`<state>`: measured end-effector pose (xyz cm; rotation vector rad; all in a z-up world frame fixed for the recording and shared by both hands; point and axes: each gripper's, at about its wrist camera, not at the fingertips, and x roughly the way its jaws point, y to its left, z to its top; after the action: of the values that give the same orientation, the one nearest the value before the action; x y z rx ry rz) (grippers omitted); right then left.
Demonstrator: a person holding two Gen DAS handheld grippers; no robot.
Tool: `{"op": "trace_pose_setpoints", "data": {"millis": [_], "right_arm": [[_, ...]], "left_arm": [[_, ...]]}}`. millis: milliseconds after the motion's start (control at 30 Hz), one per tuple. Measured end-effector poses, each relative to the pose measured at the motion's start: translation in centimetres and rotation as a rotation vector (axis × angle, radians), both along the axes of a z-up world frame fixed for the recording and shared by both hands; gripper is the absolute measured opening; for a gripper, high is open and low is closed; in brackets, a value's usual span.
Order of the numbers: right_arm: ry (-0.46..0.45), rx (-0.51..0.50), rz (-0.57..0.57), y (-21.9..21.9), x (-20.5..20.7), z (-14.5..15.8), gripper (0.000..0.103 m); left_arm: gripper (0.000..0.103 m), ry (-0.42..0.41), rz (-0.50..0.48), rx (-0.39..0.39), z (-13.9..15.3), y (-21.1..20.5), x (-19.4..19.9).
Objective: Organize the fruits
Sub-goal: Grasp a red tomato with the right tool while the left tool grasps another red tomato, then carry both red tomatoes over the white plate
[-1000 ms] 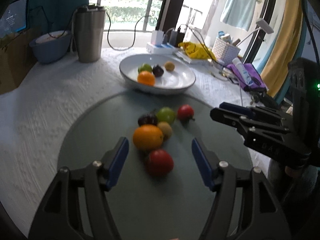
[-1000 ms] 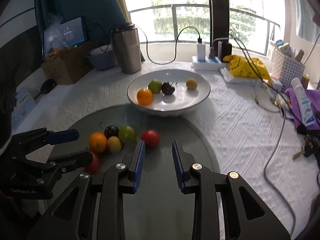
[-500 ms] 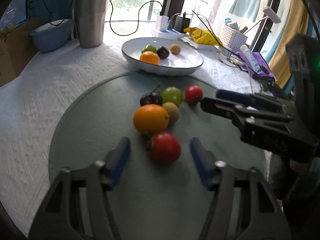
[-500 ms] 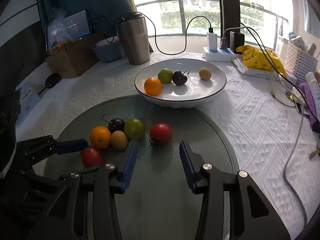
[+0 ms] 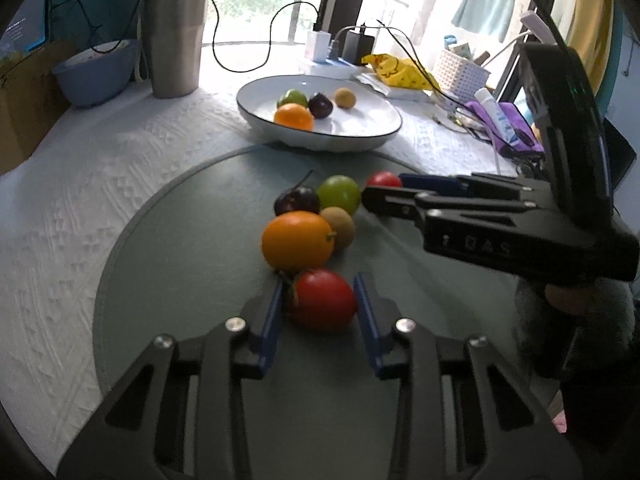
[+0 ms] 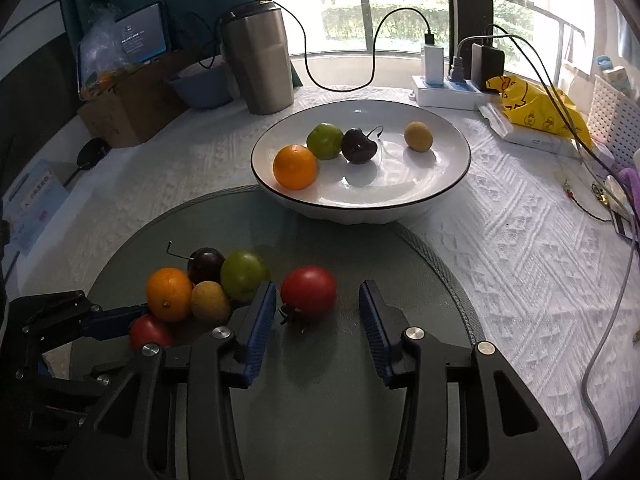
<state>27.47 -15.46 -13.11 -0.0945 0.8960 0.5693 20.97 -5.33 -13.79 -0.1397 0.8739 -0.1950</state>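
Observation:
A round grey mat (image 6: 340,400) holds a cluster: an orange (image 5: 298,242), a dark cherry (image 5: 297,200), a green fruit (image 5: 339,194) and a small brown fruit (image 5: 338,226). My left gripper (image 5: 318,282) is closing, and its blue pads touch both sides of a red tomato (image 5: 322,300) that rests on the mat. A second red tomato (image 6: 308,292) lies between the fingers of my open right gripper (image 6: 317,286), close to the left pad and clear of the right one. Behind the mat, a white bowl (image 6: 360,200) contains an orange, a green fruit, a cherry and a yellowish fruit.
Behind the bowl stand a steel tumbler (image 6: 260,64), a blue bowl (image 6: 200,84) and a cardboard box (image 6: 132,108). A power strip (image 6: 440,92) with cables, a yellow bag (image 6: 536,108) and a white basket (image 6: 616,120) crowd the back right. A grey cable (image 6: 600,360) trails along the right.
The left gripper's jaws have come together onto the near red tomato. The right gripper has opened and moved forward, so the other tomato now sits between its fingers.

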Motion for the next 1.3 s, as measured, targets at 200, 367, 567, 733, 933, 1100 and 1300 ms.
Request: {"op": "trace_pose_setpoints", "data": {"millis": [200, 367, 567, 733, 933, 1100, 1300], "right_arm": [[0.011, 0.02, 0.009, 0.1, 0.2, 0.0, 0.03], [-0.011, 0.021, 0.015, 0.2, -0.1, 0.3, 0.03], [-0.033, 0.027, 0.01, -0.2, -1.1, 1.1, 0.03], [-0.057, 0.033, 0.001, -1.0, -1.7, 2.1, 0.03], [-0.086, 0.042, -0.015, -2.2, -1.5, 3.4, 0.03], [-0.105, 0.053, -0.031, -3.1, -0.7, 4.4, 0.03], [-0.12, 0.066, -0.037, -3.8, 0.7, 5.3, 0.03]], "left_arm": [[0.034, 0.004, 0.003, -0.025, 0.1, 0.4, -0.1], [0.034, -0.002, 0.009, -0.037, 0.3, 0.5, -0.5], [0.034, -0.026, 0.013, -0.033, 1.3, 0.8, -1.2], [0.034, -0.049, 0.018, -0.026, 2.4, 0.8, -1.0], [0.034, -0.074, 0.015, -0.01, 3.7, 0.5, -0.1], [0.034, -0.093, 0.008, 0.0, 4.8, 0.2, 0.9], [0.034, -0.106, -0.004, 0.004, 5.6, -0.2, 2.3]]}}
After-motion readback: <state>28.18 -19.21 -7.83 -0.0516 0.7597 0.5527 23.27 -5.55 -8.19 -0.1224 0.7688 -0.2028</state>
